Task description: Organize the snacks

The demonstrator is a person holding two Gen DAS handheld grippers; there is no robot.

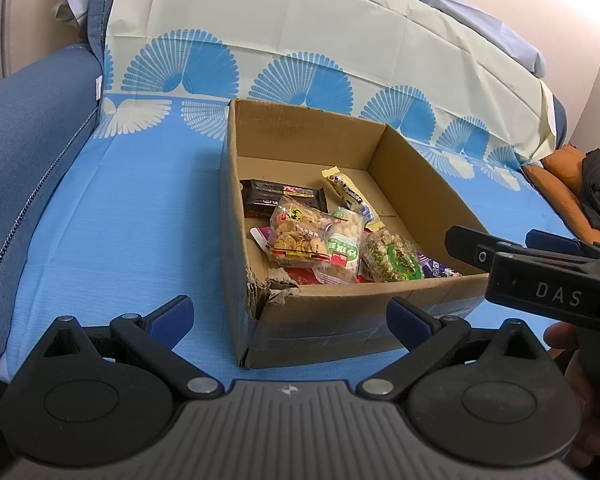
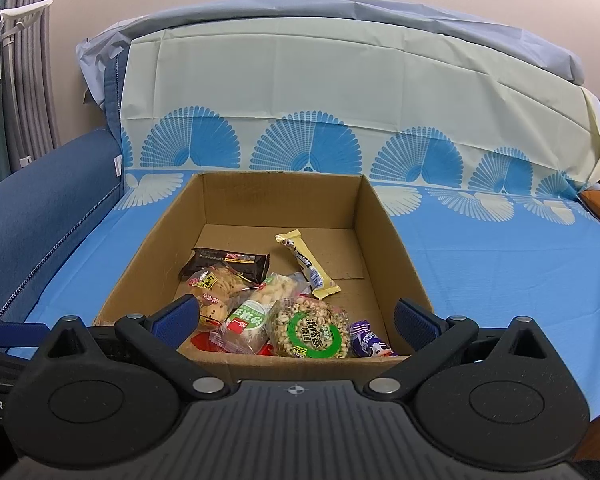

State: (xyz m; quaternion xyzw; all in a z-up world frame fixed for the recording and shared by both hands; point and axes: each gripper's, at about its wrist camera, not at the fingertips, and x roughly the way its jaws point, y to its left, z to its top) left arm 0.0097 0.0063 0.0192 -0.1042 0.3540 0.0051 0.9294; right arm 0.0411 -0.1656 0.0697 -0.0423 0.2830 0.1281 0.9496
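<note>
Currently, per both wrist views:
box: open cardboard box [image 2: 374, 216] sits on the blue sheet [image 1: 132, 216] over the sofa; its near-left corner [image 1: 266, 292] is torn.
snacks: all in the box, piled toward its near wall; far half of the floor bare.
dark bar: black wrapper [image 2: 225, 261] at the pile's far-left edge.
yellow bar: pale-yellow wrapper [image 2: 306, 266] lies alone toward the middle, just beyond the pile.
cookies: clear bag [image 1: 298, 232] on top of the pile, overlapping the dark bar.
green pack: green-labelled pack [image 2: 248, 316] touching the cookies.
rice cake: round puffed disc [image 2: 310, 328] with a green ring label, against the near wall.
purple candy: small wrapper [image 2: 366, 342] in the near-right corner.
left gripper: [image 1: 290, 316] spread wide, holding nothing, just short of the box's near-left corner.
right gripper: [image 2: 296, 316] spread wide, holding nothing, at the near wall over the pile.
</note>
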